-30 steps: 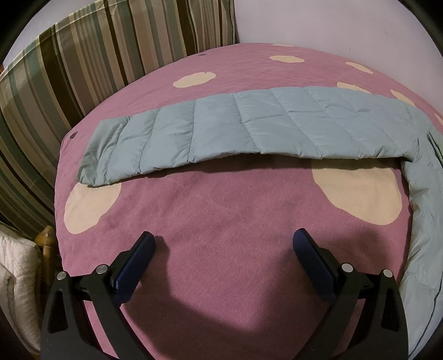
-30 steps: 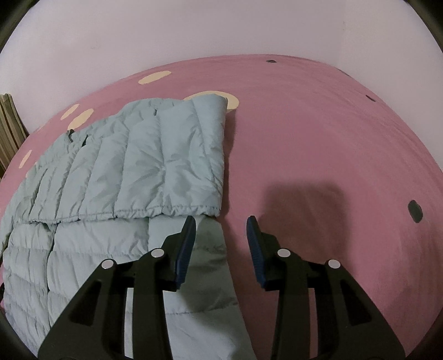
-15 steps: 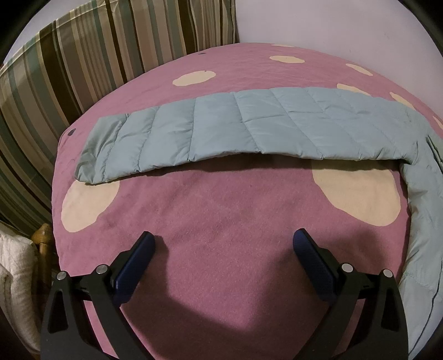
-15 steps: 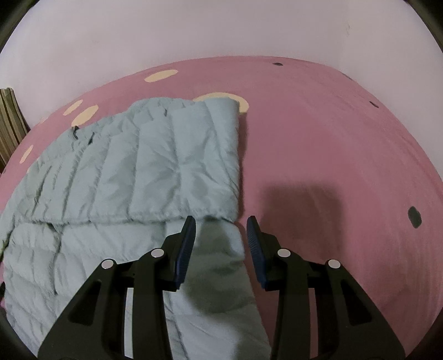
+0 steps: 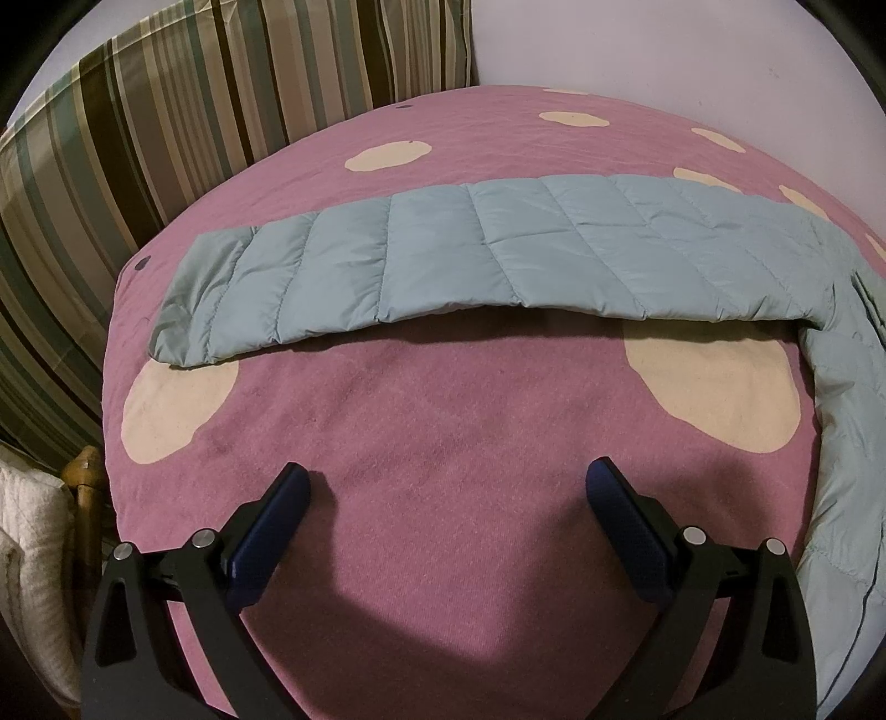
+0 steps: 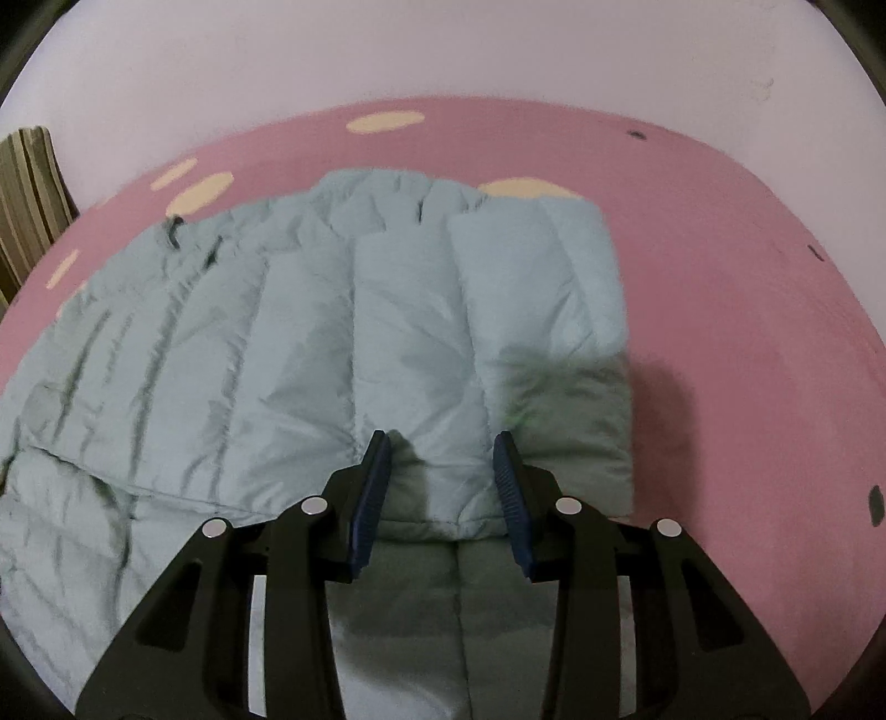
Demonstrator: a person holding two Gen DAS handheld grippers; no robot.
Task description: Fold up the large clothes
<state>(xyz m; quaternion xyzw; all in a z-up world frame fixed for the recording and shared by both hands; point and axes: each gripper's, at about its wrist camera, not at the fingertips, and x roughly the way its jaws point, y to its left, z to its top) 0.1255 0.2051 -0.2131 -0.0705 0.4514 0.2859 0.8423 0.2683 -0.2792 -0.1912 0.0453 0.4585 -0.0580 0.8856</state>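
Right wrist view first: our right tongs (image 6: 442, 443) hang over the pale blue quilted jacket (image 6: 310, 343), which lies spread on the pink spotted bed (image 6: 747, 288), its near side toward us and its far edge short of the wall (image 6: 443, 50). The two blue pads stand apart, with a narrow gap between them, and nothing sits in that gap; they point at the hem of a folded-over panel, whose right edge runs close to the open pink cover. This view is slightly blurred, so we cannot say whether the tips touch the fabric or hover just above it.

In the left wrist view, our left tongs (image 5: 446, 482) are spread wide over bare cover near the bed's near edge, holding nothing. One long sleeve (image 5: 470, 260) stretches straight across the bed toward its left edge, where the striped pillow (image 5: 166, 127) leans. The sleeve's cuff ends just above a cream spot (image 5: 171, 410).

We judge the fold to be at an early stage: one side looks turned in, while this sleeve is yet to be brought over. The next move, as we read it, calls for the left tongs to reach forward to the cuff and close on it, then carry it across the body, while the right tongs pin or pinch the folded hem so the slippery padding does not slide.
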